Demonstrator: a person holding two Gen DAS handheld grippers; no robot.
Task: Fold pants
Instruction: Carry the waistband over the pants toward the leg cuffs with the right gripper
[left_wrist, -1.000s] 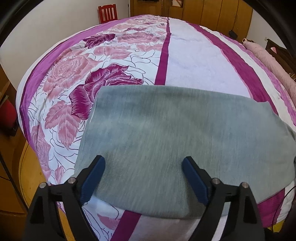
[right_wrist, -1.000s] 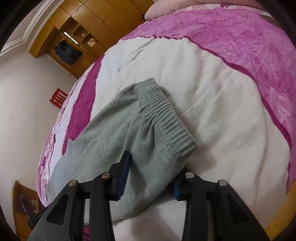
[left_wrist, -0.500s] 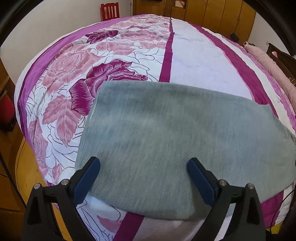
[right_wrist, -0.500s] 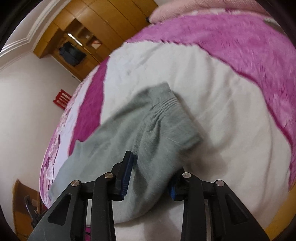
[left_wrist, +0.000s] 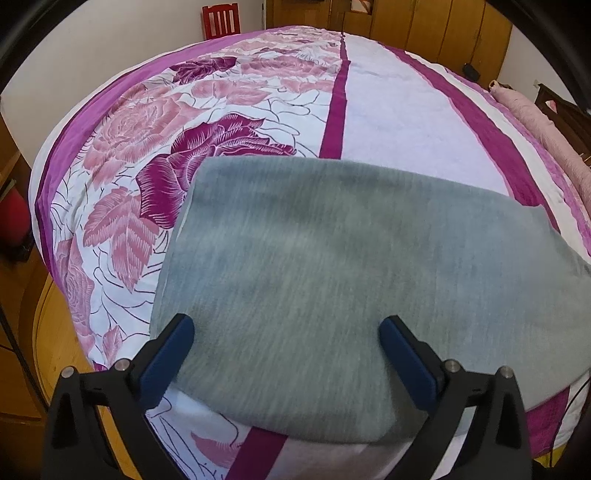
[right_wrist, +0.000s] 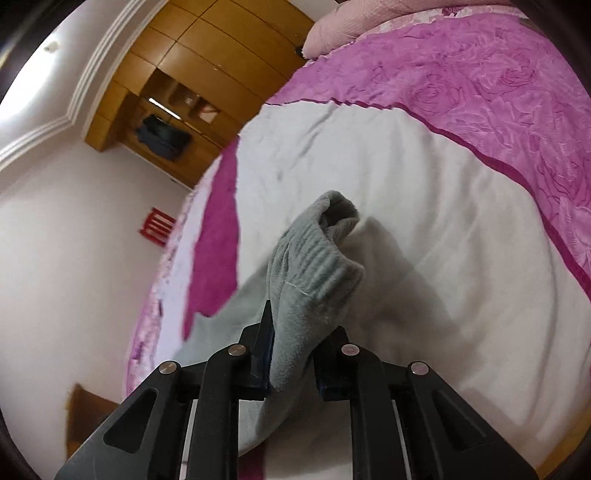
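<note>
Partway through, by the look of things. Grey pants (left_wrist: 351, 280) lying across the near part of the bed (left_wrist: 388, 110), over the floral bedspread, already doubled into one long flat band – legs apparently laid together, though hard to confirm from the left wrist view alone. Smooth there, no big wrinkles, near edge running just past the foot-side hem of the cover.

Left gripper (left_wrist: 286, 347) spread fully wide above the cloth, fingers (left_wrist: 173, 347) having just been opening, nothing pinched between them – released, hovering over the flat end of the band.

Right gripper (right_wrist: 295, 343) clenched on the waistband (right_wrist: 317, 258), having just been closing, with the ribbed elastic bunched between the fingers (right_wrist: 264, 343) and raised off the white part of the bed into a small peak. Rest of the pants trailing away to the left, on the cover.

Judged done: lengthwise fold. Judged in hand: picking up the waist end to carry it over toward the leg end. Left to do: laying that end down squarely, perhaps one more fold, then smoothing. Likely snag – only one corner of the waistband gripped, so a skewed fold possible.
</note>
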